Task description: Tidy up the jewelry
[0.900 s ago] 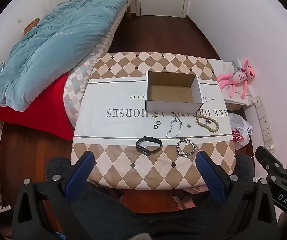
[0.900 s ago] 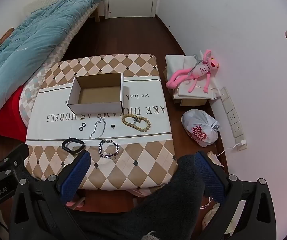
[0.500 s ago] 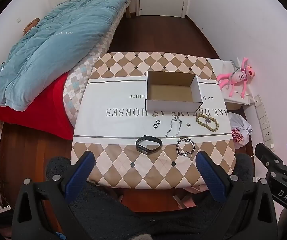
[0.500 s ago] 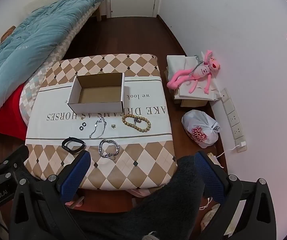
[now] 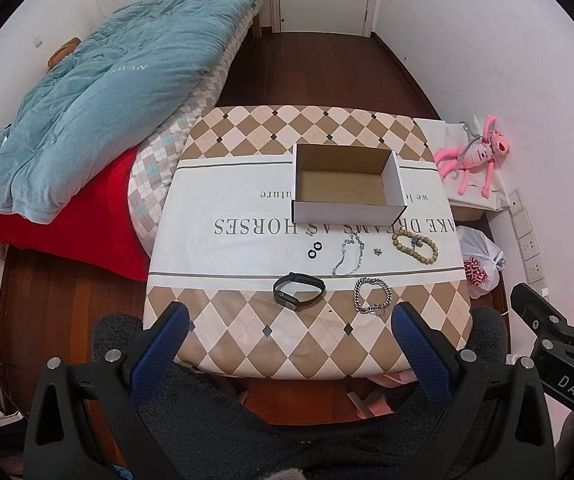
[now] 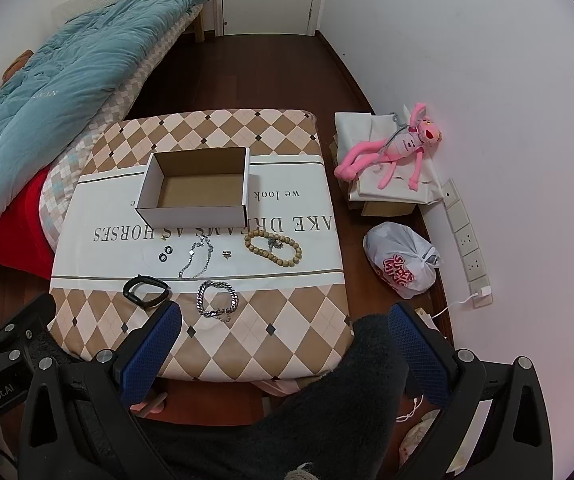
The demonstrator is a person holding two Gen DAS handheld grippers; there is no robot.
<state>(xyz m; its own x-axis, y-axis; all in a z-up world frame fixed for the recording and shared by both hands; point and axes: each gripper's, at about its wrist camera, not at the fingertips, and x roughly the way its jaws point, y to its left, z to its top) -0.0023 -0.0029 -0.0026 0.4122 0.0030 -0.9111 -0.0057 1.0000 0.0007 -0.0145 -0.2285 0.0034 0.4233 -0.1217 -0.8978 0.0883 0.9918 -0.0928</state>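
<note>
From the left wrist view, the cardboard box point(image 5: 347, 184) sits open on the checked tablecloth point(image 5: 247, 336) and its brown floor shows bare, so by my reading nothing has been sorted yet. Every piece lies on the cloth on the near side of the box: the two small black rings point(image 5: 315, 249) just off its near left corner, the thin silver chain point(image 5: 349, 254) below its near wall, a tiny stud point(image 5: 377, 251) beside that chain, and the wooden bead bracelet point(image 5: 415, 246) below the box's near right corner. Nearer still than these lie the black wristband point(image 5: 298, 294) and the silver link bracelet point(image 5: 372, 295), side by side but apart. The left gripper point(image 5: 289, 350) hangs released and empty, well short of the box, its blue pads spread wide over the near edge of the cloth. From the right wrist view the same box point(image 6: 195, 188) again looks empty, with the bead bracelet point(image 6: 273, 248), chain point(image 6: 197, 258), link bracelet point(image 6: 217, 299) and wristband point(image 6: 146, 291) all outside its near wall; something small and metallic seems to rest inside the bead loop, though it is too small to name. The right gripper point(image 6: 285, 346) is likewise spread open, holding nothing, off the near right of the box. All the picking and placing appears still to do.
</note>
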